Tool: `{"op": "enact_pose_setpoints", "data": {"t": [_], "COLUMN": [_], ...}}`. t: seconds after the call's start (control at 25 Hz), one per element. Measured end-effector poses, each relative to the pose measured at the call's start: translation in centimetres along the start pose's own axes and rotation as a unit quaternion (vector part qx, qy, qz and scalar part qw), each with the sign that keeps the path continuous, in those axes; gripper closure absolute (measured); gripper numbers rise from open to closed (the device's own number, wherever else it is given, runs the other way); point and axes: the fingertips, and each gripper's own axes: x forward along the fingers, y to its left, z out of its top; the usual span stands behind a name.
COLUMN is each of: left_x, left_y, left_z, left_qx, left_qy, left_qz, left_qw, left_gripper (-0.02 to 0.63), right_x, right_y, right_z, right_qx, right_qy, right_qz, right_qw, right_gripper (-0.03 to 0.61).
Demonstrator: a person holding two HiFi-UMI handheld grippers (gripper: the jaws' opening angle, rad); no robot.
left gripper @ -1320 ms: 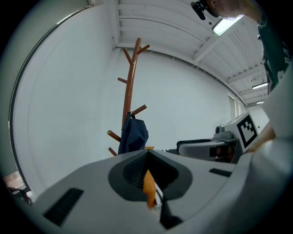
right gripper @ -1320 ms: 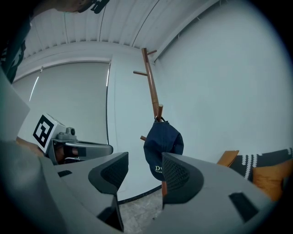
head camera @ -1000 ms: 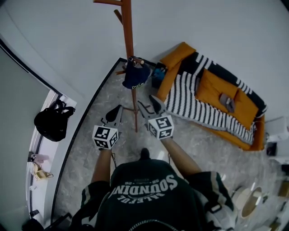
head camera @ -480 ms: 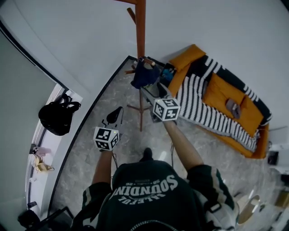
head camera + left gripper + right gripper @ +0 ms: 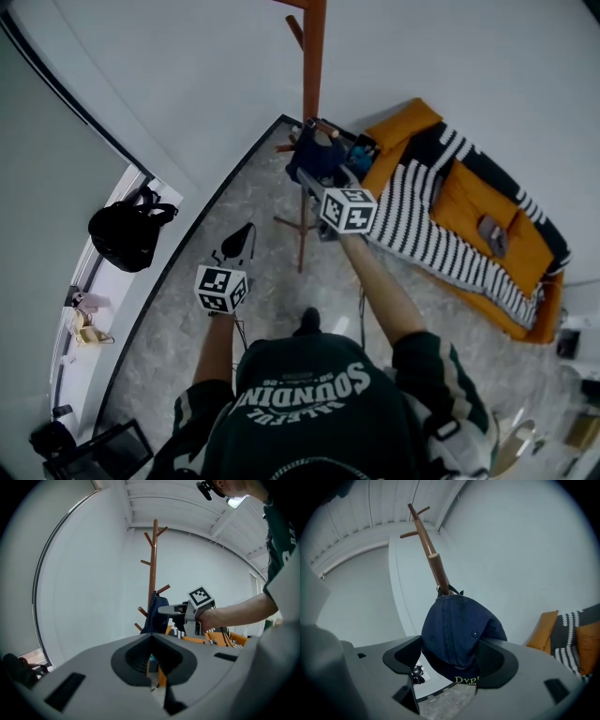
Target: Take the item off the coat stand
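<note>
A navy cap (image 5: 457,632) hangs on a low peg of the brown wooden coat stand (image 5: 312,84). My right gripper (image 5: 449,662) has reached it. Its jaws have just been opening and now stand wide, with the lower part of the cap between them; the left jaw shows a gap to the cloth. In the head view the right gripper (image 5: 321,184) points at the cap (image 5: 313,157). My left gripper (image 5: 240,242) hangs back, left of the stand's pole, with its fingers together and nothing in them. The left gripper view shows the cap (image 5: 156,613) and the right gripper (image 5: 169,610) ahead.
An orange sofa with a black-and-white striped blanket (image 5: 450,211) stands right of the stand, against the white wall. A black bag (image 5: 129,234) sits on a white ledge at the left. The stand's feet (image 5: 300,225) spread on the grey marbled floor between my grippers.
My right gripper has moved forward from beside the stand's pole up to the cap. The left gripper has shifted only slightly. The head view has swung, putting the stand further right.
</note>
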Motion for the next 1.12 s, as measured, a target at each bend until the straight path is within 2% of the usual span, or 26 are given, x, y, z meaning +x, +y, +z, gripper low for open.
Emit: {"op": "enact_pose_setpoints", "data": {"t": [0.2,0.28,0.36,0.52,1.12], "left_x": [-0.6,-0.8,-0.8,-0.7,-1.8], "left_y": [0.7,0.8,0.8,0.4,-1.1], "left_z": [0.1,0.1,0.1,0.3,0.5], "left_qx": [-0.002,-0.004,-0.005,-0.004,-0.009], "left_qy": [-0.003,-0.004,-0.006,-0.009,-0.022], "left_qz": [0.011,0.011,0.01,0.004,-0.016], "left_qw": [0.9999,0.9999,0.9999,0.9999,0.9996], "left_gripper": [0.614,0.614,0.614,0.614,0.614], "right_x": [0.5,0.1,-0.3,-1.4,-5.8], "right_y": [0.2,0.1,-0.1,-0.1,1.5], "right_z": [0.1,0.2,0.2,0.4,3.7], "right_qx": [-0.005,-0.016,-0.038,-0.069,-0.116], "right_qy": [0.009,0.011,0.016,0.015,-0.026], "right_qz": [0.004,-0.002,-0.008,-0.016,-0.02], "right_qw": [1.0,1.0,0.999,0.997,0.993], "right_gripper": [0.246,0.31,0.408,0.46,0.506]}}
